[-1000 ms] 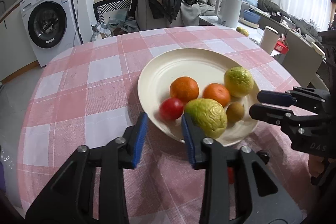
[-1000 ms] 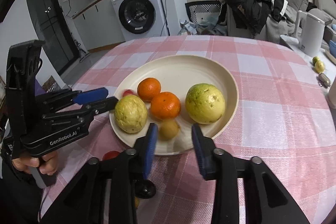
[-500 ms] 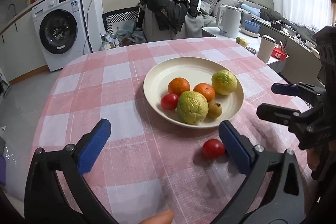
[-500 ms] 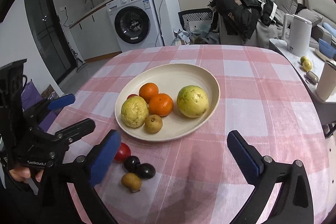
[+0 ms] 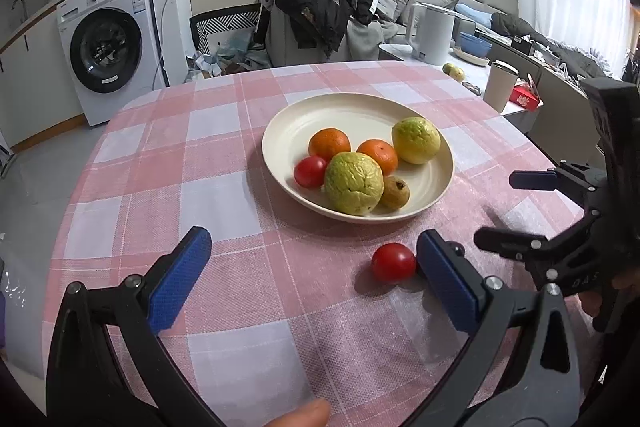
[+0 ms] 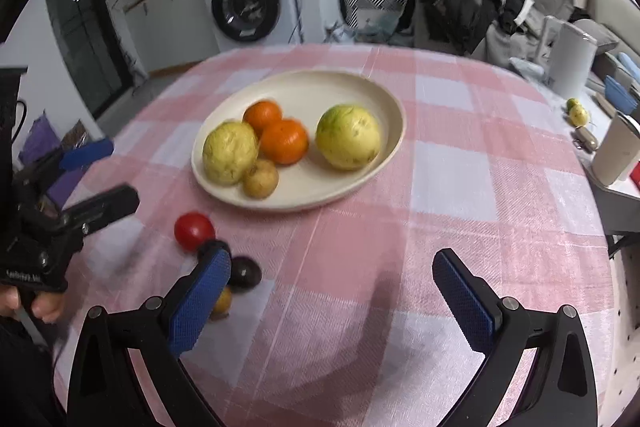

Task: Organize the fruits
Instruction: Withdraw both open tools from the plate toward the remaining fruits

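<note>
A round table covered in a pink and white checked cloth (image 5: 224, 187) is filling most of both views. Just above the middle of each frame a cream plate (image 5: 352, 111) is sitting, holding two oranges (image 5: 329, 143), two large yellow-green fruits (image 5: 353, 183), a small brown fruit (image 5: 394, 192) and, in the left wrist view, a red tomato (image 5: 310, 171) tucked at the plate's left side. A second red tomato (image 5: 393, 262) is lying on the cloth below the plate, right of centre in the left wrist view. In the right wrist view it is lying at lower left, and just below it two dark round fruits (image 6: 244, 273) and a yellowish one (image 6: 222, 302) are lying partly hidden behind a blue pad. The left gripper (image 5: 314, 283) is standing with its tongs spread wide and nothing between them, its right pad just beside the loose tomato. The right gripper (image 6: 332, 303) is likewise gaping wide and holding nothing. A washing machine (image 5: 108, 43) is standing at upper left, a white kettle (image 5: 434, 33) at upper right.
</note>
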A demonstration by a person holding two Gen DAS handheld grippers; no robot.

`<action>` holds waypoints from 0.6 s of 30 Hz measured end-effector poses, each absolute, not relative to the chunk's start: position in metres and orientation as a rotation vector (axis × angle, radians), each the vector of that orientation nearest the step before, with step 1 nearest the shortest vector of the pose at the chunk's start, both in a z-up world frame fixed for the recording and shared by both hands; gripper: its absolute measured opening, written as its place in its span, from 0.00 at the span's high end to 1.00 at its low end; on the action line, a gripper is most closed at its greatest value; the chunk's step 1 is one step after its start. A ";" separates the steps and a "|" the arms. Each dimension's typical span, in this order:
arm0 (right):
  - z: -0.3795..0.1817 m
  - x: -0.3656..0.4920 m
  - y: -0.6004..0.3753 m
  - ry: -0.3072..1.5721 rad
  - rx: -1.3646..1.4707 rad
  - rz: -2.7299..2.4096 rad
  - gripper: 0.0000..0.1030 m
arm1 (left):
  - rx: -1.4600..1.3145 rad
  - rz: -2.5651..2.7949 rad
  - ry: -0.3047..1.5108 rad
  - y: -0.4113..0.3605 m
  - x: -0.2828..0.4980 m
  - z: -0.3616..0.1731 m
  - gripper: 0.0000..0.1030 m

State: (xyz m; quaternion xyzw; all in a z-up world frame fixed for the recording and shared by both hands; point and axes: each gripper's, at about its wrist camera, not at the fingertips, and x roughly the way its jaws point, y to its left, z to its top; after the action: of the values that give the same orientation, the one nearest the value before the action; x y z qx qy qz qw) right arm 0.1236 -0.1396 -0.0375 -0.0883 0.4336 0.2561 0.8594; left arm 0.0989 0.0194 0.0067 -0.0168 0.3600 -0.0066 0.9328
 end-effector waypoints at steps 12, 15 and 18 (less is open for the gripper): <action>-0.050 0.112 -0.118 0.949 -0.194 0.615 0.00 | -0.038 -0.006 0.761 0.021 0.104 -0.001 0.00; -0.055 0.113 -0.113 0.976 -0.183 0.621 0.00 | -0.042 -0.008 0.762 0.021 0.105 -0.002 0.00; -0.060 0.108 -0.104 0.979 -0.217 0.621 0.00 | -0.042 -0.003 0.771 0.021 0.106 -0.004 0.00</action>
State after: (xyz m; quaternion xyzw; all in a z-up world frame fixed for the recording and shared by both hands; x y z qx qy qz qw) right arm 0.1084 -0.1038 -0.0600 -0.1022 0.4616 0.2928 0.8311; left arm 0.1061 0.0209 -0.0041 -0.0204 0.3762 -0.0013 0.9263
